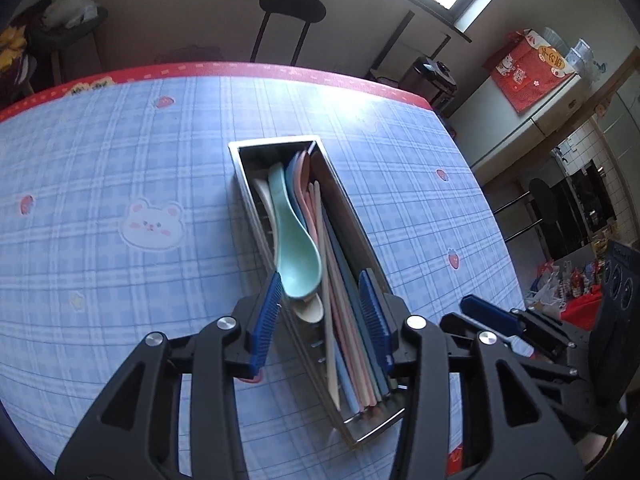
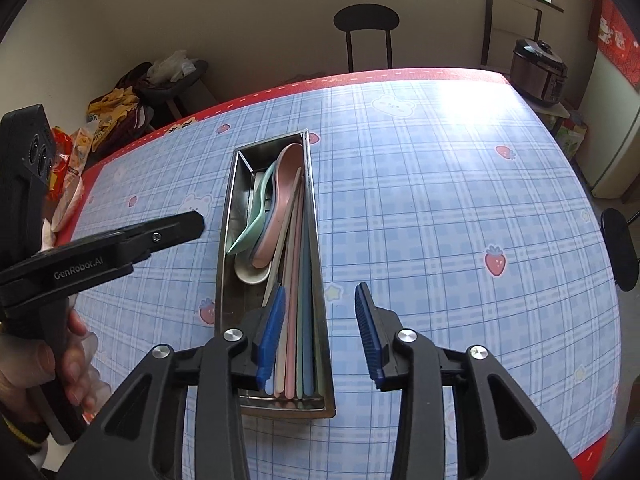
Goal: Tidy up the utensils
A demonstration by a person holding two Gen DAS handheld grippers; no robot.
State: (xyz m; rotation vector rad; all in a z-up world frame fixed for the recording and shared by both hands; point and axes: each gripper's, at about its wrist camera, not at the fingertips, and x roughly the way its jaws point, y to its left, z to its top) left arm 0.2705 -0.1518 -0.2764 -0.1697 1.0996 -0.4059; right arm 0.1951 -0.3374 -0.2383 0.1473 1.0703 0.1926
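Observation:
A long steel utensil tray (image 1: pixel 352 216) (image 2: pixel 316 264) lies on the blue plaid tablecloth. It holds a mint spoon (image 1: pixel 294 246) (image 2: pixel 256 220), a pink spoon (image 2: pixel 280 196), a cream spoon (image 1: pixel 310 310) (image 2: pixel 250 274) and several pastel chopsticks (image 1: pixel 340 300) (image 2: pixel 298 280). My left gripper (image 1: pixel 324 308) is open, its fingers straddling the tray's near half, just above the mint spoon's bowl. My right gripper (image 2: pixel 318 320) is open over the tray's near right wall, holding nothing. It also shows at the right in the left wrist view (image 1: pixel 488 312).
The table's red border (image 2: pixel 360 76) runs along the far edge. A black chair (image 1: pixel 292 12) (image 2: pixel 366 24) stands behind it. A rice cooker (image 2: pixel 540 68) sits at the far right, bags and clutter (image 2: pixel 120 108) at the far left.

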